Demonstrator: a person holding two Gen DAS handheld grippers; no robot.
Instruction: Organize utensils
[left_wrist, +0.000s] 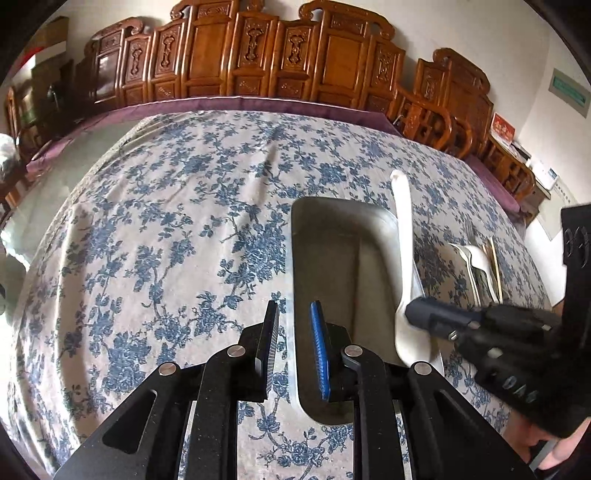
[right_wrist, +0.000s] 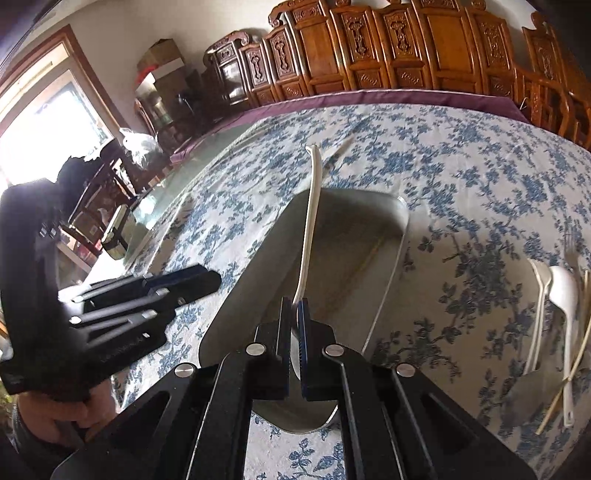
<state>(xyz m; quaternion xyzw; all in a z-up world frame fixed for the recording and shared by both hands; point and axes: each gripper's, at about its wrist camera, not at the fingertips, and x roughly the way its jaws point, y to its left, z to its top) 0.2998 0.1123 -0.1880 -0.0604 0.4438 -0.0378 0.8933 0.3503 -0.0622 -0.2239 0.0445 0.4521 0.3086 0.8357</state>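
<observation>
A metal tray (left_wrist: 332, 236) (right_wrist: 399, 229) lies on the blue-flowered tablecloth. My right gripper (right_wrist: 294, 314) (left_wrist: 413, 314) is shut on the bowl end of a white spoon (left_wrist: 402, 229) (right_wrist: 309, 221) and holds it over the tray, handle pointing away. My left gripper (left_wrist: 295, 314) (right_wrist: 214, 277) is open and empty, low at the tray's near left edge. More utensils (left_wrist: 480, 269) (right_wrist: 557, 317) lie in a pile on the cloth to the right of the tray: white spoons, a fork and chopsticks.
Carved wooden chairs (left_wrist: 258, 51) line the far side of the table. A purple cloth edge (left_wrist: 258, 103) runs along the back. A glass tabletop part (right_wrist: 155, 206) and a metal container (right_wrist: 118, 236) are at the left.
</observation>
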